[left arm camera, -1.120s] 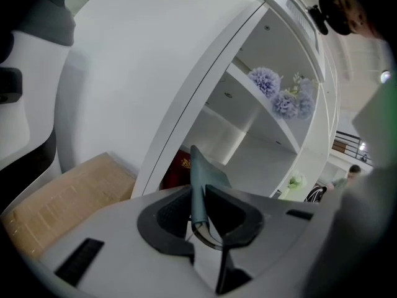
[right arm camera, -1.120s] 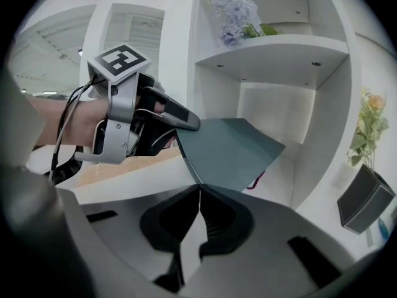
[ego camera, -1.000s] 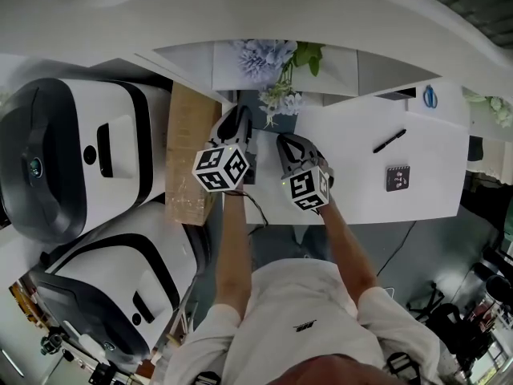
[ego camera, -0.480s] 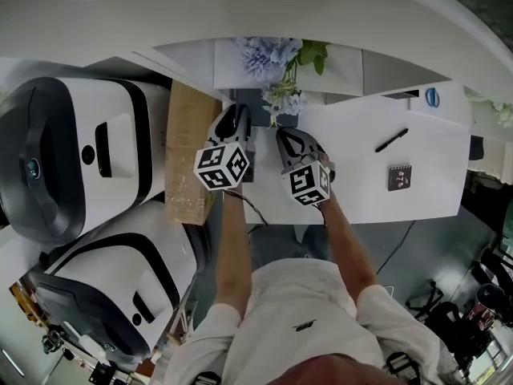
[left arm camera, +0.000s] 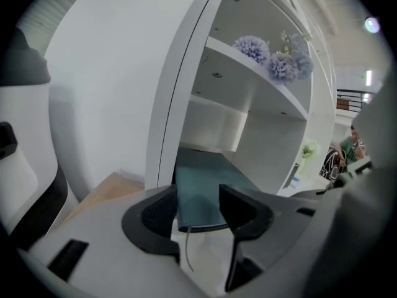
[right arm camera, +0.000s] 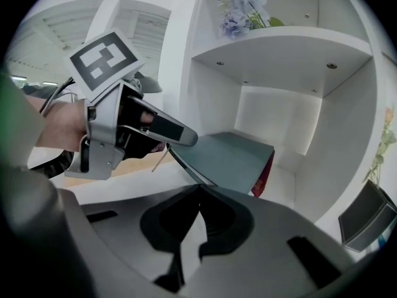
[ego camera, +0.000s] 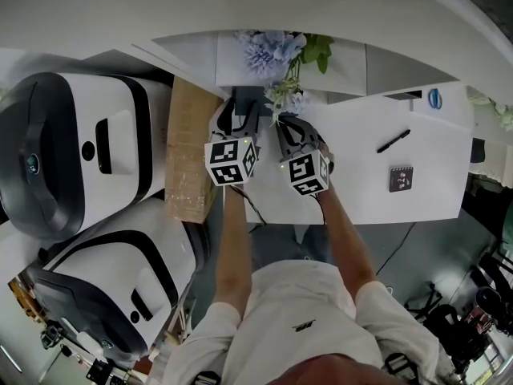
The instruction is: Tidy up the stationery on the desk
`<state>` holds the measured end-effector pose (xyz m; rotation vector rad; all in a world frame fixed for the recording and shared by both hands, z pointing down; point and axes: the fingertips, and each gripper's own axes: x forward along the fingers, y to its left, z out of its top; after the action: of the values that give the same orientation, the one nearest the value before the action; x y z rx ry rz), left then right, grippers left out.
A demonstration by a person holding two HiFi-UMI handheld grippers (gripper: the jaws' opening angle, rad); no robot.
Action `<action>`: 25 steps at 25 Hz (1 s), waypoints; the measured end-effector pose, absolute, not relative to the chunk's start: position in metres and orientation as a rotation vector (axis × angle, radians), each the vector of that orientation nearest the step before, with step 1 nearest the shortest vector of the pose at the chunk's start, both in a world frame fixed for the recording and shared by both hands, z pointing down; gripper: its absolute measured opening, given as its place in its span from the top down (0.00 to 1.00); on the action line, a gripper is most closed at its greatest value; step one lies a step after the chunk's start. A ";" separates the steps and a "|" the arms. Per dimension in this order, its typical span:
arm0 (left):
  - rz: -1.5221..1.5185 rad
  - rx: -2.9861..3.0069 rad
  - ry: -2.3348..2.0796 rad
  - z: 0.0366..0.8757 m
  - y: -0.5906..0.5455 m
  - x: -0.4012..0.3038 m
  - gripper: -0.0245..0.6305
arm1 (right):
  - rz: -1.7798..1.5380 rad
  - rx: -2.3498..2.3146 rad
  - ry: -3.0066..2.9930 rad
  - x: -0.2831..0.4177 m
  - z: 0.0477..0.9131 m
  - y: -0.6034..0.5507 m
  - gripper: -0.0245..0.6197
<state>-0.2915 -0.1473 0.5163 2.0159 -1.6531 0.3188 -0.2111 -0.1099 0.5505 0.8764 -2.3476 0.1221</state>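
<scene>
The left gripper [left arm camera: 197, 195] pinches the near edge of a teal notebook [right arm camera: 236, 157] that reaches into the shelf's [right arm camera: 282, 54] lower compartment; the right gripper [right arm camera: 200, 194], just right, has its jaws pressed together, empty

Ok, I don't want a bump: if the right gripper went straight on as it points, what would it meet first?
The teal notebook held by the left gripper: its near edge lies just past the closed jaws of the right gripper, perhaps touching, though depth is unclear.

office-like room: white desk [ego camera: 417, 191], shelf unit [right arm camera: 279, 42] with flowers [ego camera: 268, 50], large white machines [ego camera: 80, 151] beside.
</scene>
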 end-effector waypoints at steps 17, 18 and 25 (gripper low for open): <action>0.359 2.132 -1.567 0.493 -0.097 -0.247 0.96 | 0.187 0.969 -2.444 -0.195 0.514 -0.106 0.97; 0.358 2.147 -1.547 0.491 -0.094 -0.239 0.96 | 0.195 0.987 -2.449 -0.188 0.509 -0.102 0.97; 0.384 2.249 -1.387 0.488 -0.077 -0.168 0.96 | 0.260 1.177 -2.406 -0.120 0.491 -0.080 0.97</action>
<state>-0.1683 -0.0769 0.4878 2.2491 -1.3873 0.3839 -0.1198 -0.0803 0.4914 1.1765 -2.4056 0.2599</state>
